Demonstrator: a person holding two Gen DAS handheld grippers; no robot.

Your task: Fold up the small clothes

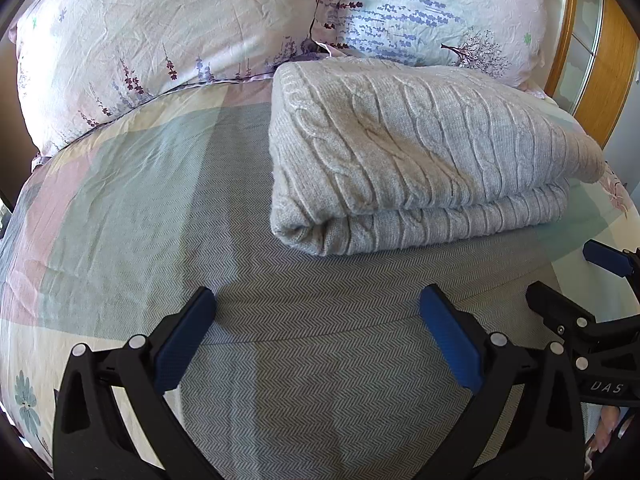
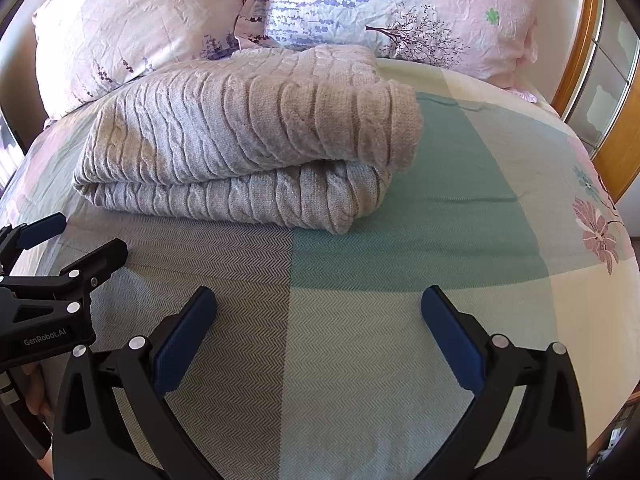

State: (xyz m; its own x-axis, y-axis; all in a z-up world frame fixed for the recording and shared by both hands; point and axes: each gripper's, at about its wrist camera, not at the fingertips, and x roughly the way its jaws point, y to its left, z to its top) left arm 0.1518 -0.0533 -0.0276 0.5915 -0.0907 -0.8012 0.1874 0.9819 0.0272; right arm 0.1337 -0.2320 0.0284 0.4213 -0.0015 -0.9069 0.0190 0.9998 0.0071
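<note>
A grey cable-knit sweater [image 1: 420, 156] lies folded in a thick stack on the bed, just in front of the pillows. It also shows in the right wrist view [image 2: 248, 140], upper left of centre. My left gripper [image 1: 318, 304] is open and empty, a short way in front of the sweater's near left corner, over the bedspread. My right gripper [image 2: 318, 304] is open and empty, in front of the sweater's right end. Each gripper shows at the edge of the other's view: the right gripper [image 1: 568, 280] and the left gripper [image 2: 80, 240], both with their jaws apart.
The bed has a patchwork bedspread [image 1: 320, 380] of grey, teal, pink and cream. Two pink floral pillows [image 1: 160, 32] [image 2: 420, 12] lie behind the sweater. A wooden-framed headboard or cabinet [image 2: 616, 132] stands at the right.
</note>
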